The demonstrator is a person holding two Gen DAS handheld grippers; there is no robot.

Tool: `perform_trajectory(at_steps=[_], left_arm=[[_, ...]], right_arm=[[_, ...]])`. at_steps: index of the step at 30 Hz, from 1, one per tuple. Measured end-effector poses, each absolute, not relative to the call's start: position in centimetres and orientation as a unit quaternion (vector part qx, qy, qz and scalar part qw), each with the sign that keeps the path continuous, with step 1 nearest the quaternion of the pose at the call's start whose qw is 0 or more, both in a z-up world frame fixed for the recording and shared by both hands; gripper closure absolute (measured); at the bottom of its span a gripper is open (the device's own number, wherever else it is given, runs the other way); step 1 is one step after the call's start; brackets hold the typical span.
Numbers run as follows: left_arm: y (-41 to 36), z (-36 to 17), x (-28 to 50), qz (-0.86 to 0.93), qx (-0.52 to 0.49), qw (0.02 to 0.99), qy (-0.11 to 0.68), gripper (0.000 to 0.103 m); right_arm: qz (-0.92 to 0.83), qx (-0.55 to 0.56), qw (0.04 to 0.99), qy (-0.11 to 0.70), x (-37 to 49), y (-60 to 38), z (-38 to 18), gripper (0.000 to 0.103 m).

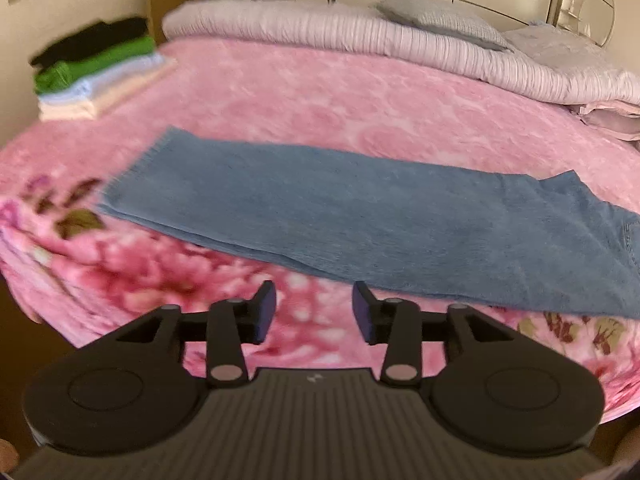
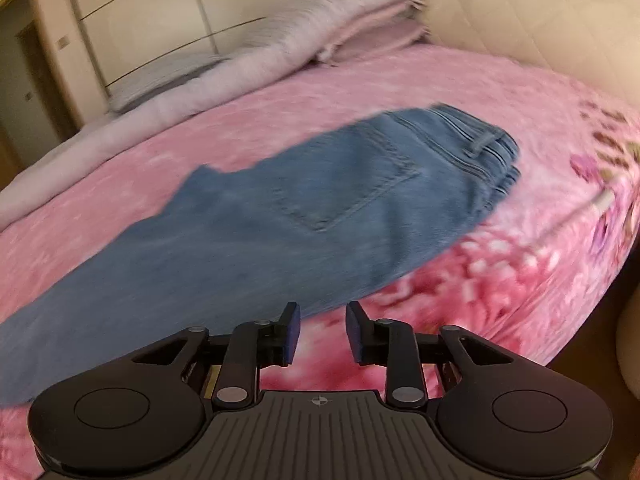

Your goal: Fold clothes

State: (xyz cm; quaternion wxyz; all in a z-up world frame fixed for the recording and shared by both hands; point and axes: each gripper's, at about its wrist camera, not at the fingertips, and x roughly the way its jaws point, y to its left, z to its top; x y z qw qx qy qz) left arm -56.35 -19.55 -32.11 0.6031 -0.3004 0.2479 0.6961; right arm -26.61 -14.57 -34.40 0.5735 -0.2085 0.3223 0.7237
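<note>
A pair of blue jeans (image 1: pixel 340 216) lies flat on the pink floral bedspread (image 1: pixel 304 96), folded lengthwise with the legs stacked. The hems are at the left in the left wrist view. The waistband and a back pocket show in the right wrist view (image 2: pixel 320 208). My left gripper (image 1: pixel 314 312) is open and empty, just short of the jeans' near edge at mid-leg. My right gripper (image 2: pixel 319 332) is open and empty, just short of the near edge below the seat.
A stack of folded clothes (image 1: pixel 96 68) in black, green, pale blue and cream sits at the bed's far left corner. A rolled quilt (image 1: pixel 360 40) and pillows (image 1: pixel 436 16) lie along the far side. The bed's edge drops off at the right (image 2: pixel 592 320).
</note>
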Motion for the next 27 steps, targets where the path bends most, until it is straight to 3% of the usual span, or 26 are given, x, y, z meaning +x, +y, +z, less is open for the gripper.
perform_trajectory(at_steps=[9,27], left_arm=[[-23.6,-30.3,-56.1,0.705,-0.27,0.605,0.254,0.062],[-27.2,-29.6,-53.6,0.664,-0.244,0.658,0.258,0.061]], right_arm=[[0.739,-0.242,0.573,0.259,-30.1,-20.6,-32.7,0.067],[0.725,-0.221,0.601,0.253,-27.5,-26.6,-29.4,0.065]])
